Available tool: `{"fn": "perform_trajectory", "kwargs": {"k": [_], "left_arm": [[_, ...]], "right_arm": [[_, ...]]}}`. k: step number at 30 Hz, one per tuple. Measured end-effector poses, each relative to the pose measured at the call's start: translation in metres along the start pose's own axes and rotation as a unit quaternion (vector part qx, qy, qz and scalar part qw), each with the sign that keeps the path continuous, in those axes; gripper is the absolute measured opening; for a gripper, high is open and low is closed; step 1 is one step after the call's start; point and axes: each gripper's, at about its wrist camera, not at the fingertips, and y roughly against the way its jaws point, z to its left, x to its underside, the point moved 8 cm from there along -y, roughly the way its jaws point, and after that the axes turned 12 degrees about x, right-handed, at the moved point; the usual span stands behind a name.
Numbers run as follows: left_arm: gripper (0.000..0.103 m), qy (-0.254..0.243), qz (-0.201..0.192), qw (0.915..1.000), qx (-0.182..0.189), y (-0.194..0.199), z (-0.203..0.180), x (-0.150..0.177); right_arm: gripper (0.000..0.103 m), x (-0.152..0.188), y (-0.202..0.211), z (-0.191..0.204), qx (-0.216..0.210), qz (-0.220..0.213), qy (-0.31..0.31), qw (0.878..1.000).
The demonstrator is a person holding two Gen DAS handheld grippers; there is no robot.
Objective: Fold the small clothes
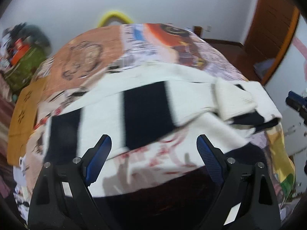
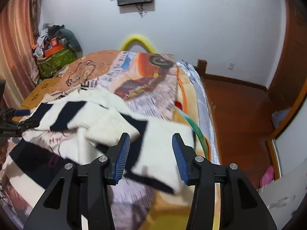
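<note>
A small white sweater with wide navy stripes (image 1: 145, 113) lies spread across the patterned bed cover (image 1: 90, 57). Its ribbed white sleeve (image 1: 234, 99) is folded over the body at the right. My left gripper (image 1: 153, 143) is open and empty, hovering over the sweater's near hem. In the right wrist view the same sweater (image 2: 161, 153) lies rumpled, its ribbed cuff (image 2: 113, 126) folded on top. My right gripper (image 2: 151, 143) is open and empty just above the sweater's right end. The left gripper (image 2: 19, 122) shows at that view's left edge.
The bed's right edge (image 2: 203, 103) drops to a wooden floor (image 2: 239, 115). A green bag with clutter (image 2: 55, 59) stands at the back left by a curtain (image 2: 15, 44). A yellow hoop (image 2: 136, 40) rises behind the bed. A wooden door (image 1: 272, 30) is at the right.
</note>
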Motion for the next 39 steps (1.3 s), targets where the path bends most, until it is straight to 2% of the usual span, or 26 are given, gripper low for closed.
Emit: {"fn": "perform_trajectory", "kwargs": {"k": [2, 8, 13, 16, 18, 20, 22, 23, 25, 26, 33, 39], "left_arm": [[0.098, -0.026, 0.01, 0.9996, -0.003, -0.017, -0.023, -0.006], [0.098, -0.093, 0.048, 0.9944, -0.019, -0.063, -0.076, -0.014], [0.098, -0.129, 0.044, 0.9906, -0.01, -0.079, -0.108, -0.025], [0.098, -0.164, 0.038, 0.9855, -0.024, -0.093, -0.123, -0.031], [0.091, -0.18, 0.038, 0.9823, -0.034, -0.1, -0.128, -0.033], [0.063, -0.188, 0.045, 0.9805, -0.034, -0.108, -0.133, -0.034], [0.045, -0.181, 0.052, 0.9817, -0.031, -0.112, -0.137, -0.037], [0.041, -0.175, 0.048, 0.9829, -0.029, -0.11, -0.138, -0.039], [0.02, -0.161, 0.036, 0.9862, -0.01, -0.103, -0.14, -0.046], [0.012, -0.153, 0.03, 0.9878, 0.0, -0.098, -0.14, -0.049], [0.008, -0.089, -0.046, 0.9946, 0.03, -0.033, -0.11, -0.084], [0.007, -0.037, -0.105, 0.9933, 0.033, 0.03, -0.062, -0.109]], "right_arm": [[0.045, 0.012, -0.002, -0.009, 0.0, 0.008, -0.013, 1.0], [0.047, 0.046, -0.011, -0.025, -0.014, 0.038, -0.059, 0.997], [0.047, 0.063, -0.018, -0.029, -0.025, 0.053, -0.088, 0.994], [0.047, 0.07, -0.022, -0.031, -0.03, 0.062, -0.102, 0.992], [0.047, 0.073, -0.023, -0.031, -0.028, 0.064, -0.103, 0.992], [0.047, 0.073, -0.024, -0.031, -0.03, 0.065, -0.104, 0.992], [0.047, 0.074, -0.024, -0.032, -0.029, 0.065, -0.104, 0.992], [0.047, 0.073, -0.023, -0.031, -0.029, 0.065, -0.103, 0.992], [0.047, 0.072, -0.023, -0.03, -0.028, 0.065, -0.1, 0.992], [0.047, 0.072, -0.024, -0.03, -0.028, 0.065, -0.099, 0.993], [0.047, 0.062, -0.016, -0.021, -0.028, 0.056, -0.088, 0.994], [0.047, 0.05, -0.007, -0.004, -0.031, 0.046, -0.069, 0.996]]}}
